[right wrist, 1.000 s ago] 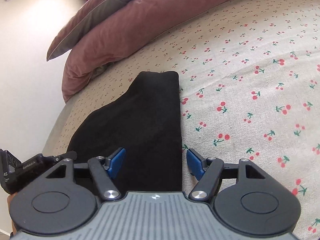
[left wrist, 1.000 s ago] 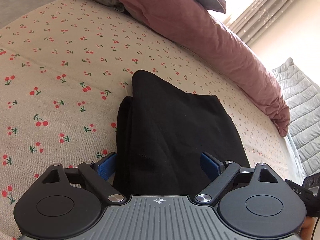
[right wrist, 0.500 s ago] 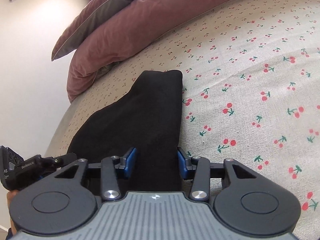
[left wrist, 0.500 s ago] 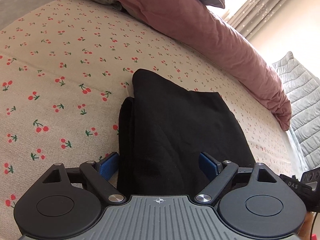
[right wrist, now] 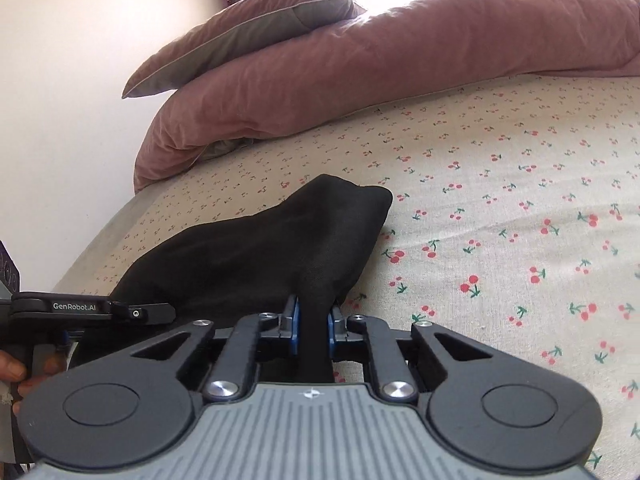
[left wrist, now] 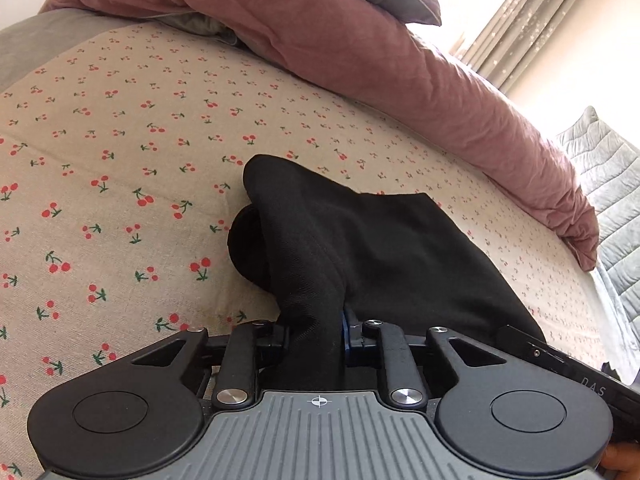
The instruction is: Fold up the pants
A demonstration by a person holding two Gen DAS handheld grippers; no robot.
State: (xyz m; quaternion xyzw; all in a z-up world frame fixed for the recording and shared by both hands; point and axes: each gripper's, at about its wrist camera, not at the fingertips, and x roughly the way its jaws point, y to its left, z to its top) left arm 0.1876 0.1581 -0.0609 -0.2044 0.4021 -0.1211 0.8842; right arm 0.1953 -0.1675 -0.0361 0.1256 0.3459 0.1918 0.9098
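Note:
The black pants (left wrist: 380,248) lie folded on the cherry-print bed sheet (left wrist: 120,168). My left gripper (left wrist: 316,330) is shut on the near edge of the pants at their left side, and the cloth bunches up between the fingers. My right gripper (right wrist: 312,320) is shut on the near edge of the pants (right wrist: 280,248) at their right side. The cloth rises in a ridge from each grip. The other gripper's body (right wrist: 92,308) shows at the left of the right wrist view.
A pink duvet (left wrist: 380,60) and a grey-pink pillow (right wrist: 248,36) lie along the far side of the bed. A grey quilted blanket (left wrist: 612,200) is at the right. Curtains (left wrist: 540,20) hang behind. The sheet (right wrist: 520,200) stretches out around the pants.
Both grippers went from open around the near pants edge to shut on it. The gripped cloth has lifted and bunched, and the views have tilted lower toward the bed.

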